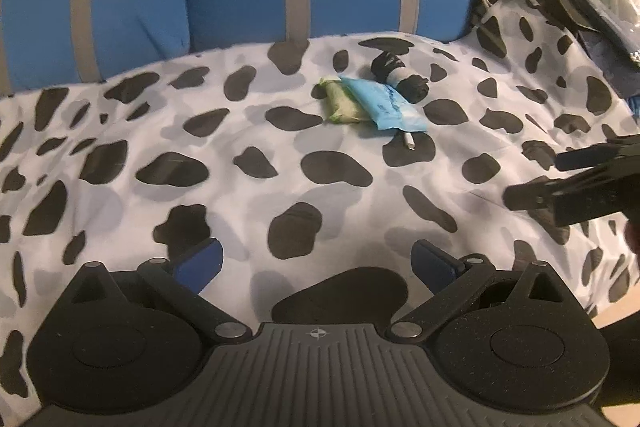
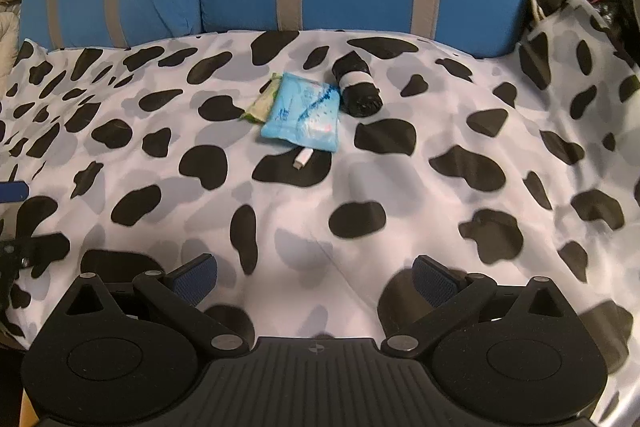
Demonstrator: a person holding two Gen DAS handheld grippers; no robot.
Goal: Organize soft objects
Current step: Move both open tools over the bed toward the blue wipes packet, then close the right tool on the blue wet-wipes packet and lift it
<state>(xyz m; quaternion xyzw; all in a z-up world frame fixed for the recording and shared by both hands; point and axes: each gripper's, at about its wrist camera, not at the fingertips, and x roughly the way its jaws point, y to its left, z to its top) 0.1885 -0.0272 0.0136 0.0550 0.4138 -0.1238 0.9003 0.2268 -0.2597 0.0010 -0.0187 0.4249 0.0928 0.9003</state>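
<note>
Both the left claw (image 1: pixel 316 263) and the right claw (image 2: pixel 316 277) hover spread and empty over the spotted sheet (image 2: pixel 400 187), so the approach seems in hand; next, one must reach the blue packet (image 2: pixel 302 113).

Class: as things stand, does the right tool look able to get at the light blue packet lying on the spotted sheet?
Probably yes. The right tool is open and holds nothing, and only bare spotted sheet lies between it and the light blue packet. A small white plug sits just in front of the packet, off to one side.
</note>
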